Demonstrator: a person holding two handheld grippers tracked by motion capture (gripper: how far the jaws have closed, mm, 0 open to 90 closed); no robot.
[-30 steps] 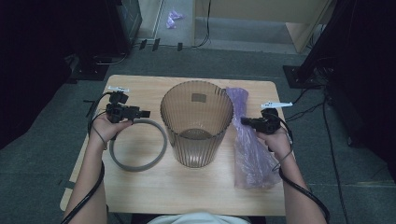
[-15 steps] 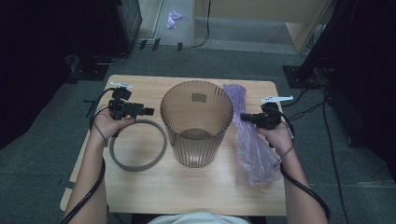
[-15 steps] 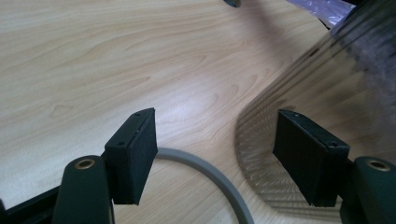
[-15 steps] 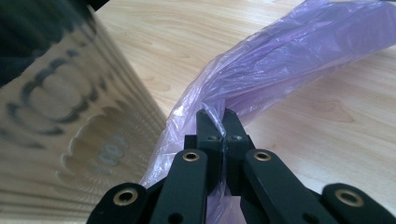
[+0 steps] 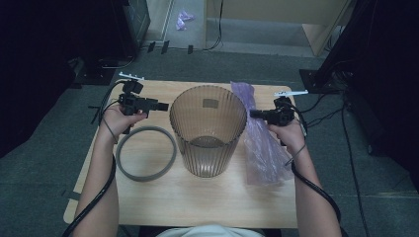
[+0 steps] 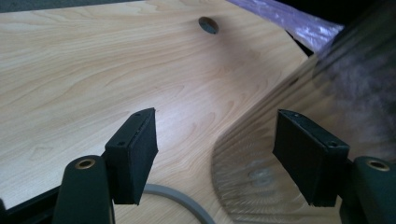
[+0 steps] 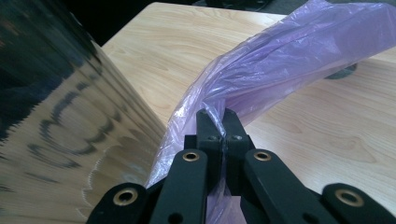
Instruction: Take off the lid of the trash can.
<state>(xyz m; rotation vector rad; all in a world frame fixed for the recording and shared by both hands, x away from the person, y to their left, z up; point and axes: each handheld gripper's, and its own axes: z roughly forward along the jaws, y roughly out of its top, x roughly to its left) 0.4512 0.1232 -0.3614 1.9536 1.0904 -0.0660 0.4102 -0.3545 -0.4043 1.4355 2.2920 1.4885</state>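
A ribbed, translucent brown bin point(image 5: 207, 129) stands upright in the middle of the wooden table point(image 5: 207, 197). Left of it lies a grey ring point(image 5: 146, 153). My left gripper point(image 5: 160, 105) hovers above the ring's far side and points at the bin; in the left gripper view it point(image 6: 219, 154) is open, with nothing between the jaws and the bin wall point(image 6: 261, 186) just ahead. A purple plastic bag point(image 5: 262, 143) lies right of the bin. My right gripper point(image 5: 253, 113) is shut on a fold of the bag point(image 7: 280, 60), its closed tips point(image 7: 215, 116) beside the bin point(image 7: 60, 121).
A round cable hole point(image 6: 208, 24) sits in the tabletop beyond the left gripper. Cables trail from both grippers off the table's far corners. Dark equipment stands point(image 5: 326, 74) are on the floor past the table.
Both hands have risen a little and drifted toward the far side of the table. The pinched edge of the purple bag has lifted with the right gripper.
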